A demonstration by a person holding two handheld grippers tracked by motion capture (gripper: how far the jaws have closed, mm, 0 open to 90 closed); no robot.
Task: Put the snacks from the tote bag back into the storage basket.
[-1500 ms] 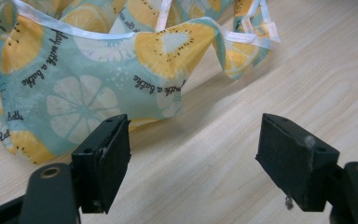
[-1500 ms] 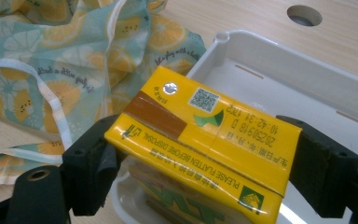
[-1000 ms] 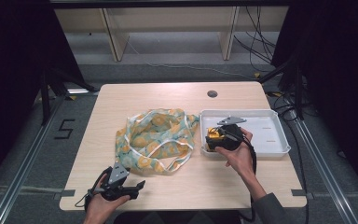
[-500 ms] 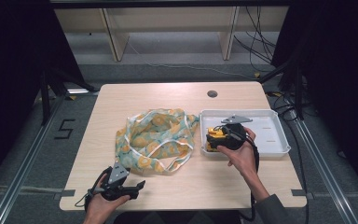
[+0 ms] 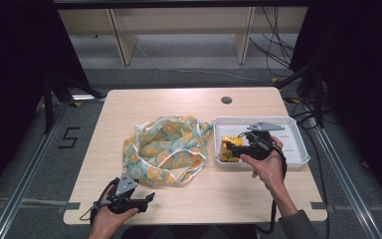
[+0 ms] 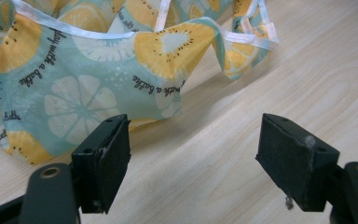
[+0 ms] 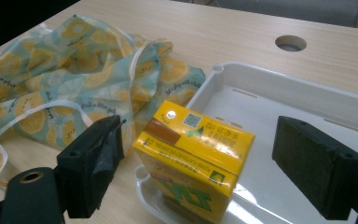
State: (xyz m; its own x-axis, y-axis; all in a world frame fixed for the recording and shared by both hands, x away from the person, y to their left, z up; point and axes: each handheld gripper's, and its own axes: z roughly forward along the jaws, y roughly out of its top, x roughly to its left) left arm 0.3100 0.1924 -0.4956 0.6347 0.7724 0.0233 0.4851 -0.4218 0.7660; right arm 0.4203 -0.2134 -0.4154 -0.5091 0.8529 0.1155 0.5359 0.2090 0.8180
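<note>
Jaws of the right gripper [image 7: 200, 172] stand spread on either side of the yellow cardboard drink carton [image 7: 193, 158], with clear gaps to both pads, so nothing is pinched. That carton stands upright in the corner of the shallow white plastic tray [image 5: 298, 144] nearest the crumpled teal cloth bag printed with orange slices [image 5: 166, 147], which lies just beside the tray on the pale wooden tabletop [image 5: 179, 102]. The left gripper [image 5: 142, 201] rests well apart from the tray, near the tabletop's front edge just short of the bag, its jaws likewise spread and empty. The step in hand looks like the approach to grasp the carton. The next move calls for easing the right gripper forward until the pads flank the carton's sides, then closing squarely and lifting it clear of the tray's rim, probably toward the bag.
</note>
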